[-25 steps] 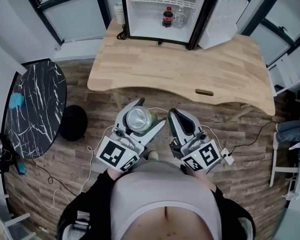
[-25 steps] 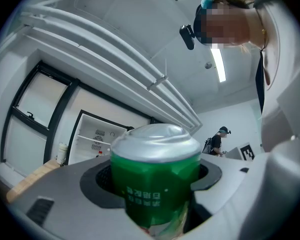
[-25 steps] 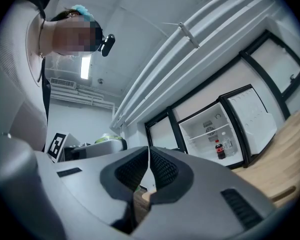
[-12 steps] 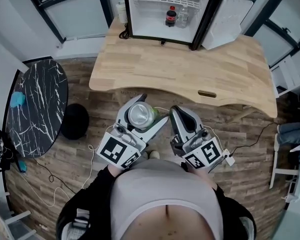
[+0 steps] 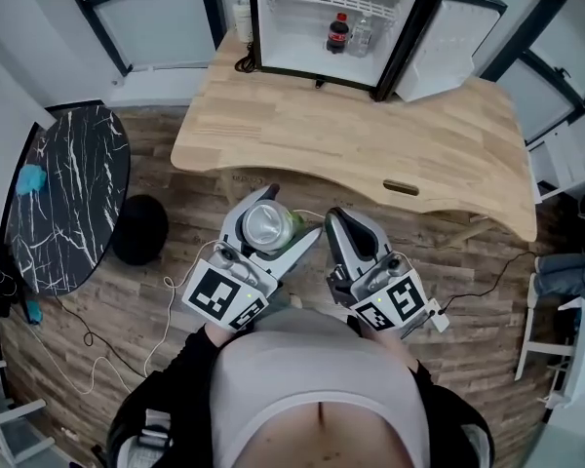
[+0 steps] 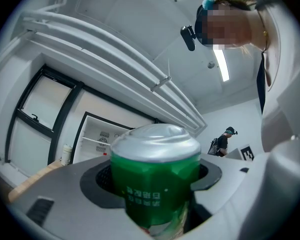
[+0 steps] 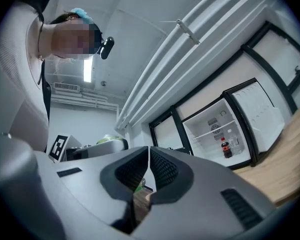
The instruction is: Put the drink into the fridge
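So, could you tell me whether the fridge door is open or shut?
Open: the fridge door is swung aside, baring a cola bottle inside.

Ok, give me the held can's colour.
The can is green with a silver top; the left gripper view shows it best.

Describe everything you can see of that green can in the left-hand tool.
The green can looks like a metal drink can: glossy green sides with small pale print and a plain silvery end facing up toward the head camera. It is clamped between the jaws of the left gripper, whose dark inner faces press its sides. It hangs in the air before the person's body, over the plank floor, short of the wooden table.
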A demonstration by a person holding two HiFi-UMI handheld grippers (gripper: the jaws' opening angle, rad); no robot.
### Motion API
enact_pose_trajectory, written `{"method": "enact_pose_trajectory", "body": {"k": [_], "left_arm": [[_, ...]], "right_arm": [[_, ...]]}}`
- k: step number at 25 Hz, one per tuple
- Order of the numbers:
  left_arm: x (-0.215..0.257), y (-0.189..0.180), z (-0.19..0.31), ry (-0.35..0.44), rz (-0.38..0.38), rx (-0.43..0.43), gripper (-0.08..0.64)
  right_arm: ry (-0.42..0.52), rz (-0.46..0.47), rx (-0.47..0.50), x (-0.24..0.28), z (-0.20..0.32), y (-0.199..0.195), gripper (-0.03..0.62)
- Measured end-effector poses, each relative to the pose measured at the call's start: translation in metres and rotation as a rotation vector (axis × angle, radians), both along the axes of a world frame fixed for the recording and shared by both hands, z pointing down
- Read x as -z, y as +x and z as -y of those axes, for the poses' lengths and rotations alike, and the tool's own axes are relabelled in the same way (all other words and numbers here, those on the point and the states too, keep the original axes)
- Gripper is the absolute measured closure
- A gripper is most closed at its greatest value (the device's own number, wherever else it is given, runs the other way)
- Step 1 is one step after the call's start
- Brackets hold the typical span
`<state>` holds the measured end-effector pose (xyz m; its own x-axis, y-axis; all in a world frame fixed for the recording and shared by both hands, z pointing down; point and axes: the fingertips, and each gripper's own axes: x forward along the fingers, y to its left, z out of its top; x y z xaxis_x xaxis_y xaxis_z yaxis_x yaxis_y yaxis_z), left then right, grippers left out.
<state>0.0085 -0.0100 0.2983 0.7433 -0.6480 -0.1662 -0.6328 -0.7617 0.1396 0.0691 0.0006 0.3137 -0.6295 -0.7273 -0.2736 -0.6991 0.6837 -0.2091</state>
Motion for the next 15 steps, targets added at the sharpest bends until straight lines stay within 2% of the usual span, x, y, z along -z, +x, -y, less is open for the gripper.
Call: {"method": "enact_pose_trajectory", "body": {"k": [6,15], "left_arm": [[-0.002,-0.008,0.003,0.001,-0.020,-0.002,0.212],[-0.003,-0.004,0.053,0.015,-0.029,-0.019,0.212]], "right_arm": [[-0.001,-0.002,0.016,-0.003,0.007,-0.009,0.560],[0.018,-0.013,-0.010,-0.002,0.052,-0.003,0.560]]}}
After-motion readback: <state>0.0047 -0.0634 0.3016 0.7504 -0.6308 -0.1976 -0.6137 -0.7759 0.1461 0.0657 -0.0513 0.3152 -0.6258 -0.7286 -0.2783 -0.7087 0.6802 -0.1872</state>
